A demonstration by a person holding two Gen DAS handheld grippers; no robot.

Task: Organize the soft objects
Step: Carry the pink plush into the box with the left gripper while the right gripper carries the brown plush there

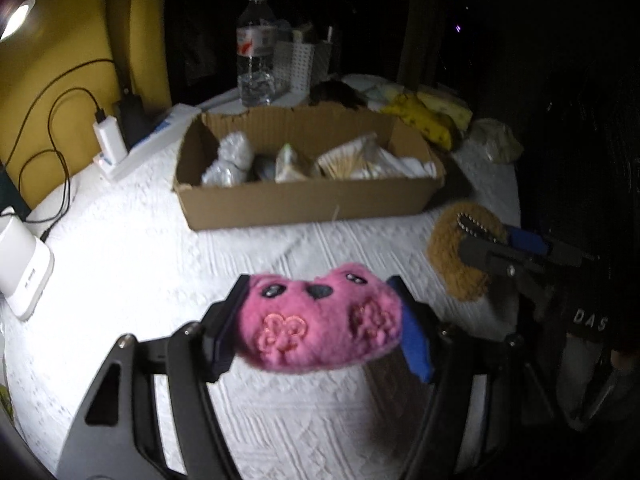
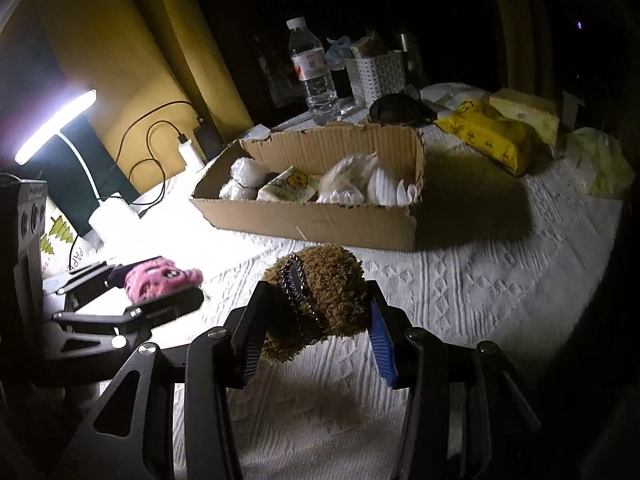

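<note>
My left fingers (image 1: 320, 320) clamp a pink plush toy (image 1: 320, 320) from both sides, its stitched face and two embroidered flowers turned up toward the camera, and hold it clear above the white textured cloth (image 1: 160, 264) that covers the worktop. My right fingers (image 2: 316, 320) pinch a shaggy brown plush toy (image 2: 324, 292) with a beaded strip (image 2: 294, 284) running down its front, and it too hangs off the cloth, casting a shadow beneath. In the left wrist view the brown toy sits to the right of the pink one, well apart from it; in the right wrist view the pink toy appears at the left, gripped in the other tool. Beyond both toys stands an open cardboard box (image 2: 320, 220) with a ragged back edge, already holding crinkled plastic bags (image 2: 348, 180) and a small printed packet (image 2: 288, 188). Behind the box a clear water bottle (image 2: 314, 76) stands upright next to a white perforated basket (image 2: 376, 72). A yellow wipes pack (image 2: 488, 136) lies to the right of the box, and a lit desk lamp (image 2: 56, 124) glares at the left, beside a white charger (image 2: 191, 154) with a black cable looping against the yellow wall
</note>
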